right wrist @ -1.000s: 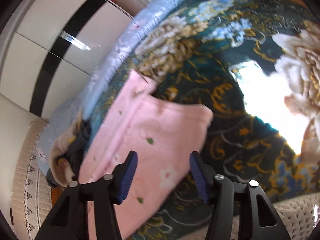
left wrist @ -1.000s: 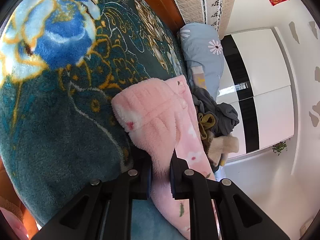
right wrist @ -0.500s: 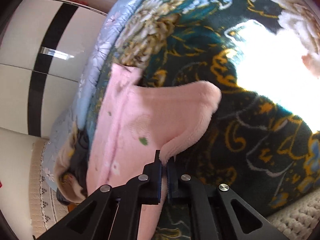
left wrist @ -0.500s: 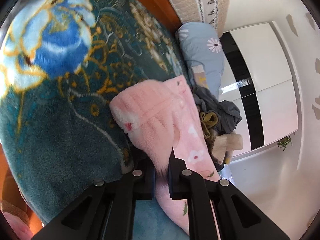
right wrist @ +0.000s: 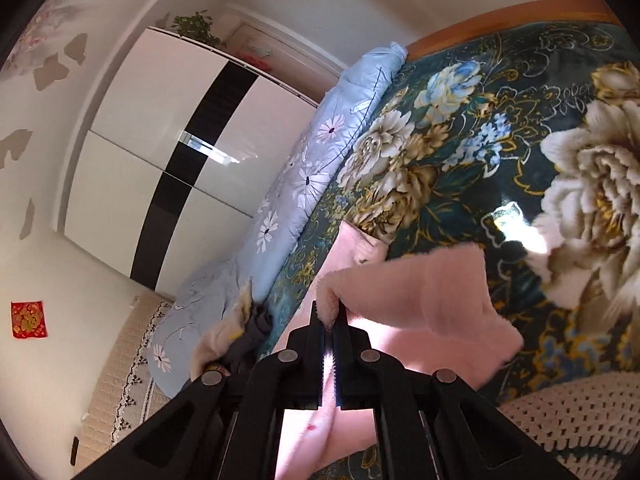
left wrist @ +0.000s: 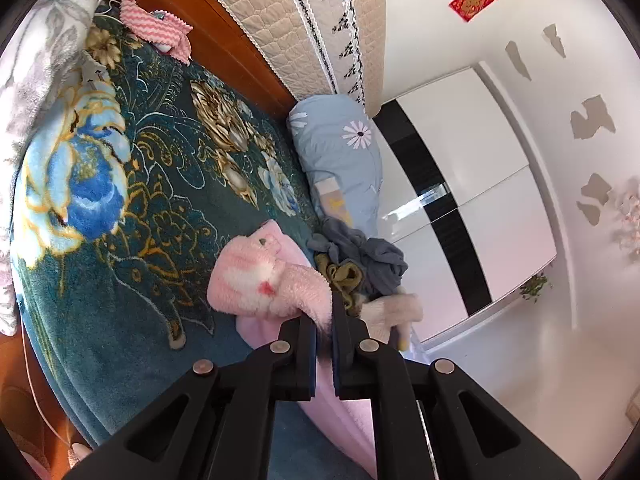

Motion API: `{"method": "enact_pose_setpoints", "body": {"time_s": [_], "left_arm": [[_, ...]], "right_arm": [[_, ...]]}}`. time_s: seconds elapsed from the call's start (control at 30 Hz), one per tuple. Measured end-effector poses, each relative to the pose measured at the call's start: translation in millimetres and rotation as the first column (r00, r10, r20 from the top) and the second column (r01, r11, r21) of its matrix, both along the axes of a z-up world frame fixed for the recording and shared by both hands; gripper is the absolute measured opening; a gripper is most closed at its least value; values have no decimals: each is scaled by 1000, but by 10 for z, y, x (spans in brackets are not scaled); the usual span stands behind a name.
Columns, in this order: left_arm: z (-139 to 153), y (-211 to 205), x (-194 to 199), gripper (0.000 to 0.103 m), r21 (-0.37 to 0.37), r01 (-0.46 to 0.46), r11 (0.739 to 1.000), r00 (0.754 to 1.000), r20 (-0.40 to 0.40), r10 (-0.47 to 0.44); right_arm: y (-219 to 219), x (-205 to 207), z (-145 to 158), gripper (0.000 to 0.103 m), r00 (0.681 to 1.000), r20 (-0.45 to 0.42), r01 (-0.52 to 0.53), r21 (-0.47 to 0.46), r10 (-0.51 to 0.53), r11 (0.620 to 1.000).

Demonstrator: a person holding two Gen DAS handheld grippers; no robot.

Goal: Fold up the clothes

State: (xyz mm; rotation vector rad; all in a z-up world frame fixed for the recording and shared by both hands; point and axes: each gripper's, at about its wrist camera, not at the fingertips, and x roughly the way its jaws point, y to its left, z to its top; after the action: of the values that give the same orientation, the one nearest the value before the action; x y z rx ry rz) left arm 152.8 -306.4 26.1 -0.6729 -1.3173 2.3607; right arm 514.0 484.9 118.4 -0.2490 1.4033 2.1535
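Note:
A pink fleece garment (left wrist: 260, 280) lies on the dark green flowered blanket (left wrist: 120, 240). My left gripper (left wrist: 325, 308) is shut on one edge of it and holds that edge lifted and bunched over the rest. In the right wrist view the same pink garment (right wrist: 420, 300) is lifted. My right gripper (right wrist: 329, 316) is shut on another edge of it, with the fabric draped to the right over the blanket (right wrist: 460, 152).
A pile of grey, olive and cream clothes (left wrist: 360, 268) lies just beyond the pink garment. A light blue daisy quilt (left wrist: 340, 160) runs along the bed's far side. A pink striped cloth (left wrist: 156, 28) lies near the headboard. A white wardrobe (right wrist: 160, 152) stands behind.
The right gripper closed on the garment's edge and both grippers have lifted it. The pink fabric has bunched up and both views have risen away from the blanket.

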Motion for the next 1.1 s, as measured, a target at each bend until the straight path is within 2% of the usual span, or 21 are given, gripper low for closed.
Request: {"method": "enact_pose_setpoints", "body": {"time_s": [0.23,0.47,0.6,0.67,0.73,0.77,0.93,1.0,1.1], "left_arm": [[280,41,-227,5,-2,-4,1000,999,43,4],[599,261,-808,6,-42,63,997,976,211,-53],[726,385,-1117,6,-28,110,993,963,250,-100],[726,415,-1306,6,23,145,989,948,283,-146],[685,406,-1521,6,106,156,982,934,309,-181],[689,420,-1619,6,115,155,981,929,321,-185],[594,622,-2211,6,90,152,984,912,370,-175],[448,712,-2432,6,68,152,986,905,392,-166],[111,739,-2625,5,73,98,992,887,446,-120]], "right_arm": [[217,-487,188,3,999,36,-27,36,26,999],[586,-1194,210,3,993,110,-34,7,33,999],[803,-1589,147,3,989,139,-37,-27,41,999],[954,-1825,106,3,987,152,-37,-56,45,998],[1100,-2076,69,3,983,181,-29,-80,43,996],[1172,-2201,50,3,980,196,-25,-92,43,995],[1420,-2725,-193,3,969,241,-8,-150,45,989],[1485,-2904,-334,4,967,251,-3,-173,47,985],[1583,-3172,-545,4,963,266,5,-207,51,978]]}}
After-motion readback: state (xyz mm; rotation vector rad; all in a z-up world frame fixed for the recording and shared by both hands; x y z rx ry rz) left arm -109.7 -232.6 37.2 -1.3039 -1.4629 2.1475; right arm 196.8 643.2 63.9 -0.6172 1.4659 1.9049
